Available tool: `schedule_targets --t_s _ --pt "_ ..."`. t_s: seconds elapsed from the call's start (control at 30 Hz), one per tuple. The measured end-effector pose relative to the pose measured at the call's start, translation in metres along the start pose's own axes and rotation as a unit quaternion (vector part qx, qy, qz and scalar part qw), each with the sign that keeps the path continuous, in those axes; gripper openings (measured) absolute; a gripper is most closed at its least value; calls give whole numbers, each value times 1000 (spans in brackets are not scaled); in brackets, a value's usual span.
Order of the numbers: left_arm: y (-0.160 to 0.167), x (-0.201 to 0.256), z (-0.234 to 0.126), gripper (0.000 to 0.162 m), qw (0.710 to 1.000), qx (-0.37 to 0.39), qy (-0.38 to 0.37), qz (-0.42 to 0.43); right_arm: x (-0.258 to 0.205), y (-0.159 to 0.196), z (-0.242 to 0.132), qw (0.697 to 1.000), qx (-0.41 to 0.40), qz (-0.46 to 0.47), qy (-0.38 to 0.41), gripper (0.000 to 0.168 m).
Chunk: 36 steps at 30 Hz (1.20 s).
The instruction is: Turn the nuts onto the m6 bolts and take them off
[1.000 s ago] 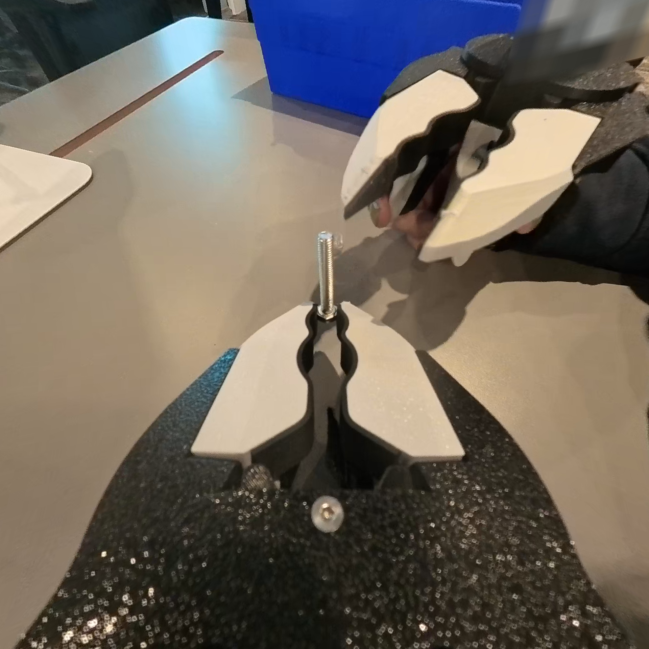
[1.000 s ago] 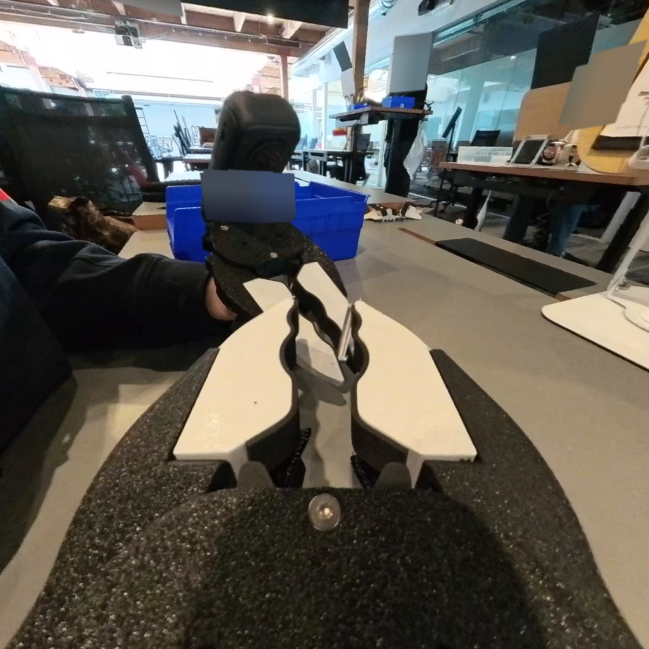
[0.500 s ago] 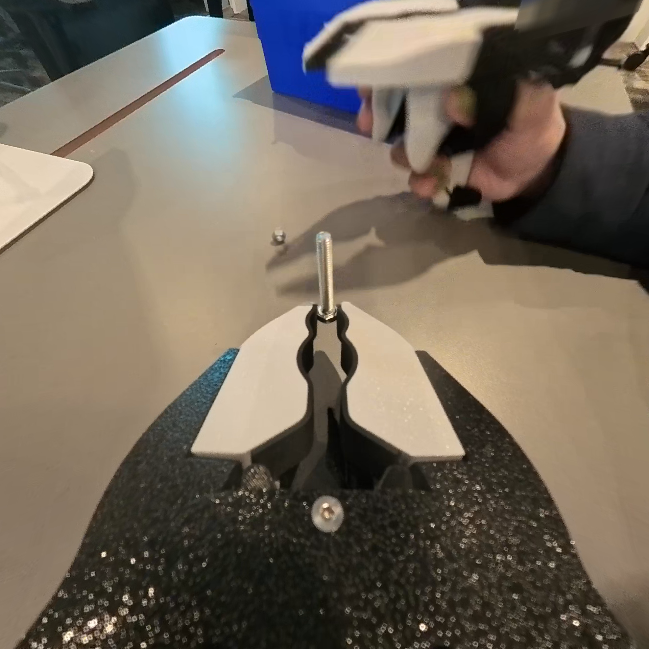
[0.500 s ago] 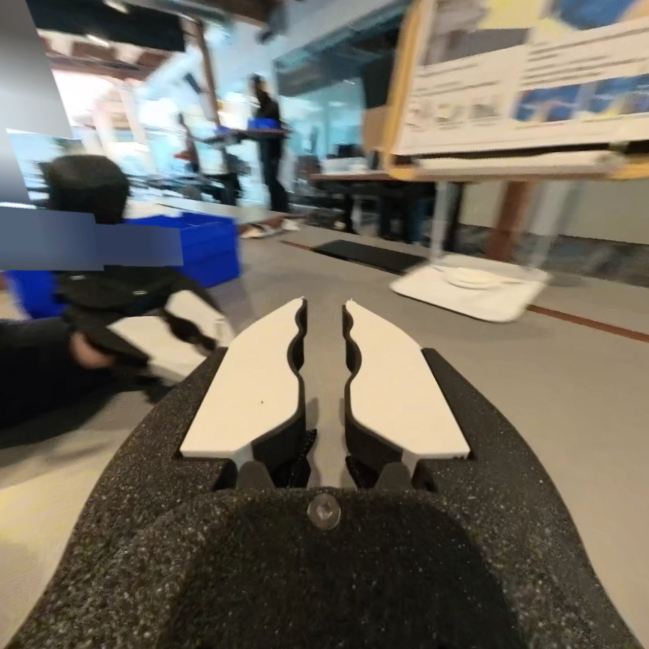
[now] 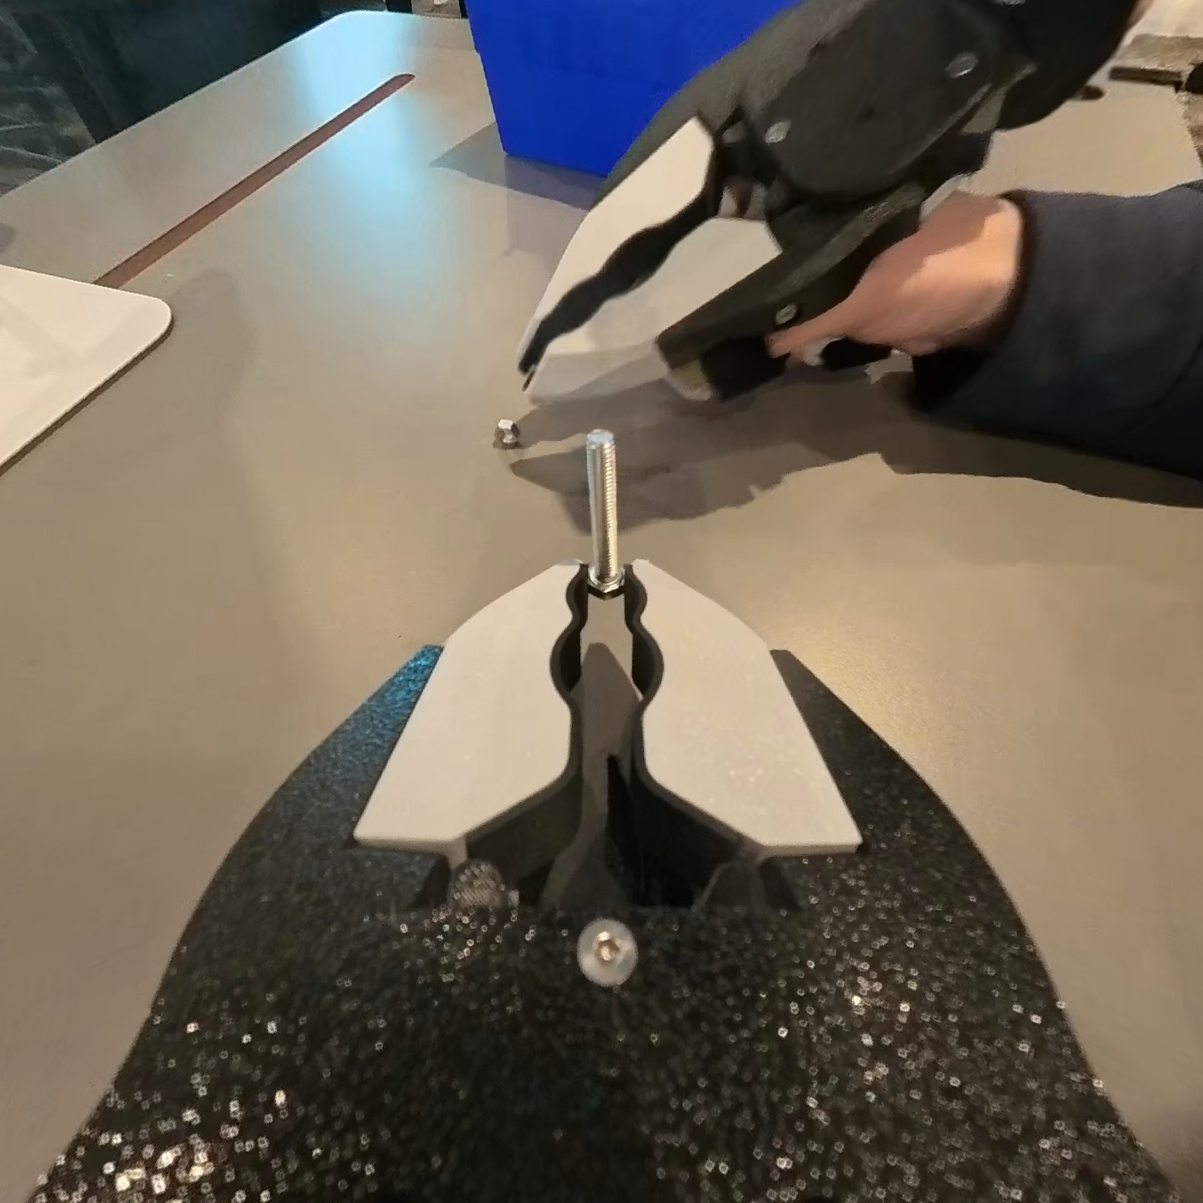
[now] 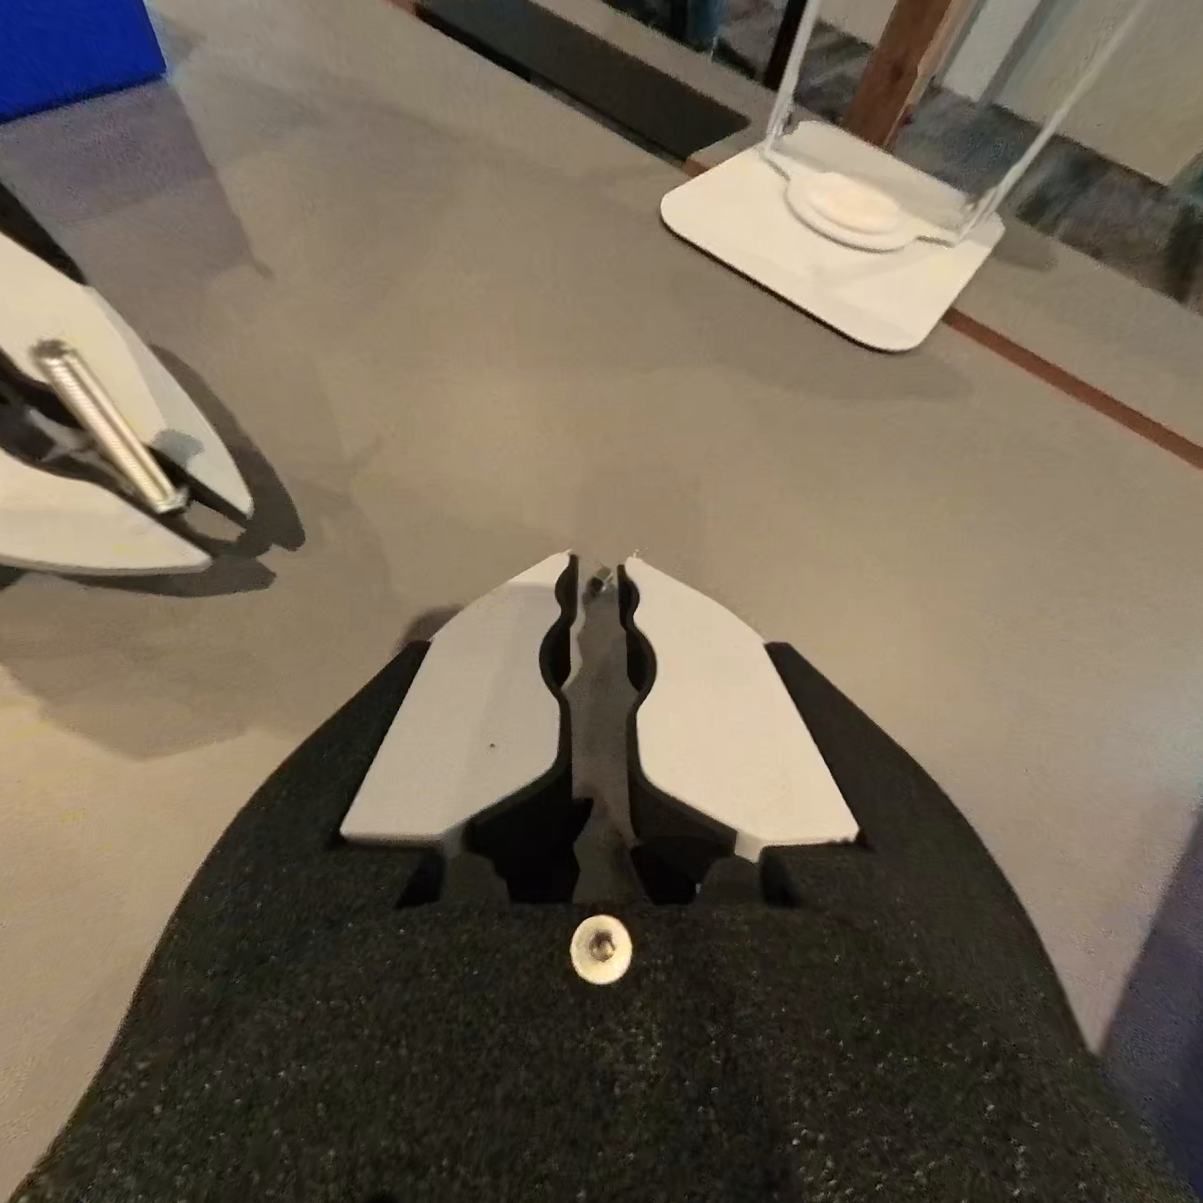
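Left gripper (image 5: 605,573) clamps bolt (image 5: 600,508) upright; right gripper (image 6: 595,573) slightly parted, empty, above nut (image 5: 504,433). We centre tips, drop straight, pinch nut's flats.

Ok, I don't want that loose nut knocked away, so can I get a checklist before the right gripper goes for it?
1. Bolt clamped by its head in the left gripper, standing upright: ok.
2. Bolt thread bare and ready for a nut: ok.
3. Nut lying free on the table, apart from the bolt: ok.
4. Right gripper empty, jaws slightly apart: ok.
5. Jaw gap wide enough to take the nut: cannot tell.
6. Right gripper's tips down around the nut: not ok, they hang just above it.
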State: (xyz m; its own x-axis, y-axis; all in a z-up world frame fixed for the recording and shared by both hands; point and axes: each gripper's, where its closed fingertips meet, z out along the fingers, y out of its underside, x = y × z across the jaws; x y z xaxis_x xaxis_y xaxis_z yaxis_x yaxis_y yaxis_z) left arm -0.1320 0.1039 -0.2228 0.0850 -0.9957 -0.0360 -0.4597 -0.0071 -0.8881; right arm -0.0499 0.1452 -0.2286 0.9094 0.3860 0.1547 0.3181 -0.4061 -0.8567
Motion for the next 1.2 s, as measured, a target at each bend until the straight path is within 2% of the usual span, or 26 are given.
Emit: schedule_targets --t_s 0.17,0.27,0.33,0.47,0.63,0.83,0.97,1.2 --pt "1 1 0 10 1000 -3 0 2 4 9 11 999 -45 -4 18 12" --pt "1 1 1 10 1000 -4 0 4 -7 11 16 998 -60 -6 -18 10" --pt "1 1 1 10 1000 -5 0 5 -16 13 17 996 -67 -31 -41 3" --pt "1 1 1 10 1000 -5 0 4 -8 6 15 998 -44 -44 1 8" --pt "1 1 1 10 1000 -5 0 5 1 16 18 996 -79 -41 31 16" --pt "1 2 1 10 1000 -5 1 7 -2 15 19 994 -75 -70 34 0" --pt "1 2 1 10 1000 -5 1 8 -3 13 18 994 -68 -74 36 1" --pt "1 2 2 10 1000 -7 1 7 -6 12 21 996 -72 -49 7 11"
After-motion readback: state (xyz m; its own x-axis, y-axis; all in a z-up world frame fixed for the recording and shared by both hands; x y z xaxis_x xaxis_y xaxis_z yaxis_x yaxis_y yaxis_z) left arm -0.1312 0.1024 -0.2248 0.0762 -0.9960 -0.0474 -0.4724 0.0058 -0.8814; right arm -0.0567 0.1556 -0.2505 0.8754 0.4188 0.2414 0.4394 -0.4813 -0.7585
